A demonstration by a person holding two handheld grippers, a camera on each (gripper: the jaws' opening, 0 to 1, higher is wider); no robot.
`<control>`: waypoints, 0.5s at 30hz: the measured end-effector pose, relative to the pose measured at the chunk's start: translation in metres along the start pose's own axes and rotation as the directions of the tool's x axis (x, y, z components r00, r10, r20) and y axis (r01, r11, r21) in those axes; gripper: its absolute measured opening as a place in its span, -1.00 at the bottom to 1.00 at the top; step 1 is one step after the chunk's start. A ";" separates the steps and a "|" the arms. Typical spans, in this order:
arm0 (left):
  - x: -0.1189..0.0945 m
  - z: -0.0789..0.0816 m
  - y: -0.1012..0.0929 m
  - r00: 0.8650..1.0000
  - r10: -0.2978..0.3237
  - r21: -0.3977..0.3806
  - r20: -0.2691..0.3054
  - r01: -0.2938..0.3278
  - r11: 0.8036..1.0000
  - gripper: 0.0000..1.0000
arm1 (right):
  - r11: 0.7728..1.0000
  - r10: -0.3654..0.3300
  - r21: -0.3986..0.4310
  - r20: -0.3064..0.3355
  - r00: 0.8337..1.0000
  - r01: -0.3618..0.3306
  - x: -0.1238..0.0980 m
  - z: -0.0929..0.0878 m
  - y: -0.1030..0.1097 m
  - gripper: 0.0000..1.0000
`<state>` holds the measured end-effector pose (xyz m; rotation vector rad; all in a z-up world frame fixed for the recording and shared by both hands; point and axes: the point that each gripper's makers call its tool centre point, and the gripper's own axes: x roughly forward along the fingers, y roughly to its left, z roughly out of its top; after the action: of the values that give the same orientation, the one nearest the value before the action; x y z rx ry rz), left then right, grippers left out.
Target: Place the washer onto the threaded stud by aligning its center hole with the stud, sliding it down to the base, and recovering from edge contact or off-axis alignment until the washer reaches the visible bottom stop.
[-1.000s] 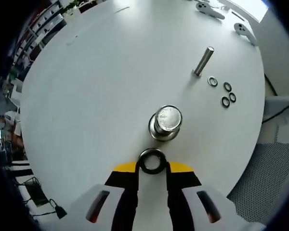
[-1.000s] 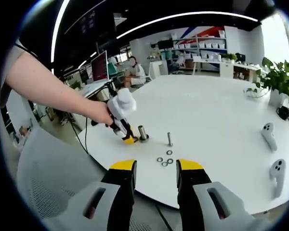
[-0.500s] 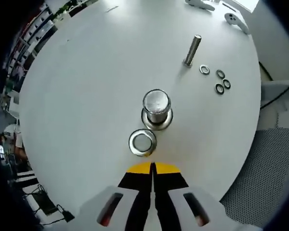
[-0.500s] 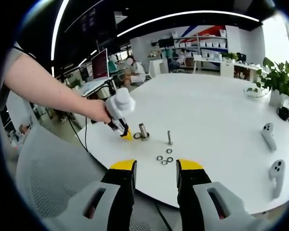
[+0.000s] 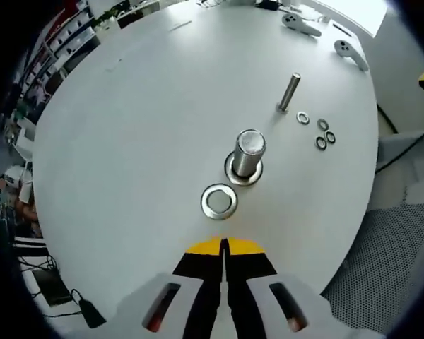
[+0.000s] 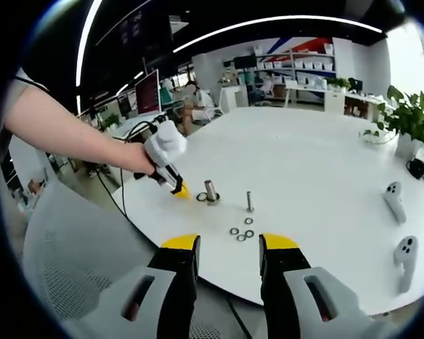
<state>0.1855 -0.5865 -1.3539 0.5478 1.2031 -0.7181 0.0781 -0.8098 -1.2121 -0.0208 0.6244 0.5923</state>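
Washer (image 5: 219, 200) lies flat on the counter (image 5: 127, 127) just ahead of the left claw (image 5: 225, 248), whose jaws are pressed together and empty; beyond it stands the stud (image 5: 248, 153), near but apart. The right claw (image 6: 229, 246) hangs parted, holding nothing. Placement looks unfinished: next comes re-gripping the washer and centring its hole over the stud.

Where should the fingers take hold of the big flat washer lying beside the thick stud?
The large silver metal washer lies flat on the white round table. Probably best: the closed left gripper opens, comes from above, and pinches across the outer rim, clear of the thick steel stud.
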 end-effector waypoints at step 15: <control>0.008 0.030 -0.001 0.998 -0.033 0.097 0.050 0.028 0.995 -0.58 | 1.000 -0.013 0.015 0.010 1.000 0.013 -0.002 0.001 -0.003 -0.29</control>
<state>0.2049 -0.6105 -1.3535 0.5888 1.1353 -0.8147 0.0793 -0.8128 -1.2108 -0.0074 0.6188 0.5748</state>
